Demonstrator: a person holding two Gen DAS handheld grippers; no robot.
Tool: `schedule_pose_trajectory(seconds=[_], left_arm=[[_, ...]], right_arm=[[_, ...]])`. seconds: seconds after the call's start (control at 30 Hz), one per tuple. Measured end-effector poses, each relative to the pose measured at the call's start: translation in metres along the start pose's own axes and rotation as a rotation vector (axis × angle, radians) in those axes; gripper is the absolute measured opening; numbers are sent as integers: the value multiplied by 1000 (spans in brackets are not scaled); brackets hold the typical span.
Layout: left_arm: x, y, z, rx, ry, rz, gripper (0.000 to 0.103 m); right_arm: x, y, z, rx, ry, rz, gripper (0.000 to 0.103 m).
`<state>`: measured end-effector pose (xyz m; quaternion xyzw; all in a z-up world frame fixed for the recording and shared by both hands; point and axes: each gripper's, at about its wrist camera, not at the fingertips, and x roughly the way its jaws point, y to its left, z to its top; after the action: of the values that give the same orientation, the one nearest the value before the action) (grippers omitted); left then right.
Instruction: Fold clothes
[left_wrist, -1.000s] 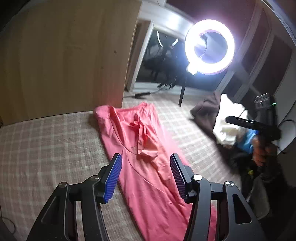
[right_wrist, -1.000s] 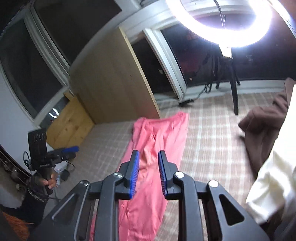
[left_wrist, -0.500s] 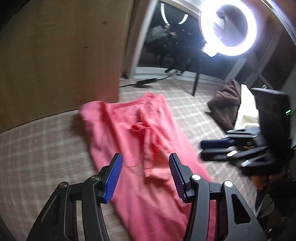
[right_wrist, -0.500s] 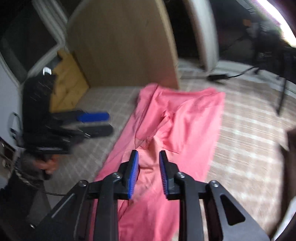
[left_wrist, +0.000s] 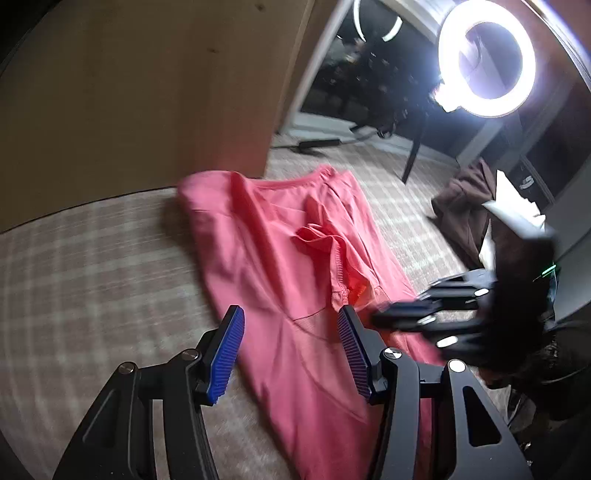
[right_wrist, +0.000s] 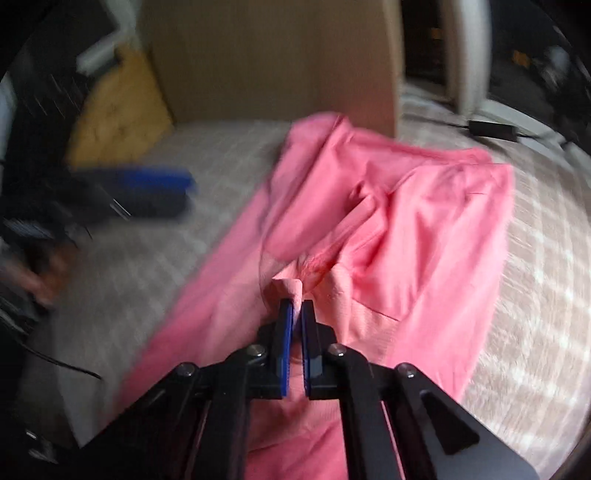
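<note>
Pinching pink garment fold — right gripper | left gripper released — plaid surface bare alongside

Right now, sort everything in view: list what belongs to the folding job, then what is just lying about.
Part of the job:
- pink garment, spread on the checked bedcover
- right gripper, shut on a pinch of its fabric
- left gripper, open above it

Just lying about:
- brown garment
- white cloth
- ring light
- wooden panel
</note>
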<state>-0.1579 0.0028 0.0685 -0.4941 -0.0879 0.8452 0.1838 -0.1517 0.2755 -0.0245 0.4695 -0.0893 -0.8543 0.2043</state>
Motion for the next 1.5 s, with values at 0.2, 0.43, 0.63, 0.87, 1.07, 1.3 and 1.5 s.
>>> schedule_pose_trajectory(seconds=[0.2, 0.43, 0.63, 0.87, 1.07, 1.3, 1.5], left_arm=[[28, -10, 18, 73, 45, 50, 50], [25, -4, 31, 60, 33, 39, 51], [47, -13, 45, 104, 61, 14, 50], [71, -18, 56, 118, 81, -16, 49], [103, -30, 61, 204, 138, 19, 46], [103, -30, 59, 225, 104, 5, 4], [67, -28, 56, 204, -9, -14, 3]], right_arm=[[-56, -19, -15, 156, -141, 101, 5], [-10, 7, -8, 125, 57, 271, 8], [-34, -14, 16, 152, -24, 214, 19], [-24, -66, 89, 119, -48, -6, 19], [17, -90, 94, 119, 33, -112, 19], [30, -110, 83, 162, 44, -140, 19], [32, -120, 77, 199, 45, -145, 19]])
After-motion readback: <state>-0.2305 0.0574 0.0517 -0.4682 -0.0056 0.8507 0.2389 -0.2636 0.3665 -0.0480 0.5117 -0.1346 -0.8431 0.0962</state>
